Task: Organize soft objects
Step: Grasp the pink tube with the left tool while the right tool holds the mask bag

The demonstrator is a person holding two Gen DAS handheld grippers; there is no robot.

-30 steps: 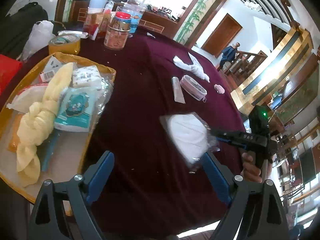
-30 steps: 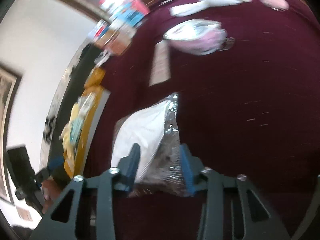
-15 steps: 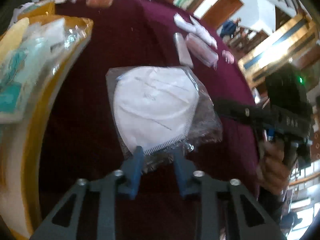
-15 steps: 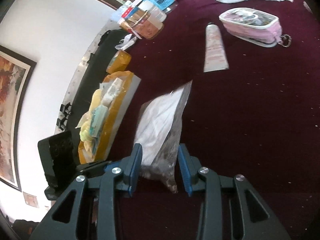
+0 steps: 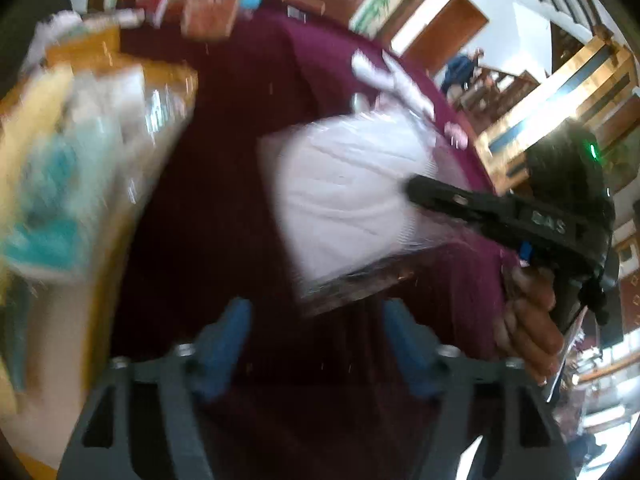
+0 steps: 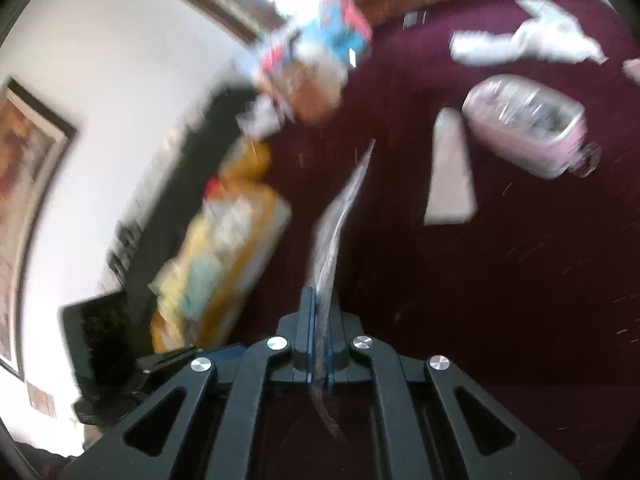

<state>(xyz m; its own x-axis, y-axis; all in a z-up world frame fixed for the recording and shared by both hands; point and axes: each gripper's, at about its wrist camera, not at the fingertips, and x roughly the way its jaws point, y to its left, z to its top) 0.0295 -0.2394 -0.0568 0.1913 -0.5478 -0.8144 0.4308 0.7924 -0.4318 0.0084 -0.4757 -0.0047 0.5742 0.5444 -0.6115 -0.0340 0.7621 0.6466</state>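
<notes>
A white face mask in a clear plastic bag [image 5: 352, 204] hangs above the maroon tablecloth [image 5: 224, 184]. My right gripper [image 6: 320, 312] is shut on the bag's edge, which I see edge-on in the right wrist view [image 6: 340, 216]. In the left wrist view that gripper [image 5: 416, 192] reaches in from the right and holds the bag. My left gripper [image 5: 316, 328] is open and empty, just below the bag. A yellow tray [image 5: 100, 216] on the left holds soft items, among them a teal packet [image 5: 44, 208]. The tray also shows in the right wrist view [image 6: 248, 256].
A pink pouch [image 6: 528, 128], a pale tube [image 6: 450, 172] and a white cloth [image 6: 528, 40] lie on the far side of the table. Jars and boxes [image 5: 208, 8] stand at the back edge. Both views are blurred by motion.
My right gripper has closed fully on the bag and lifted it off the table. My left gripper has opened, let go of the bag and drawn back.
</notes>
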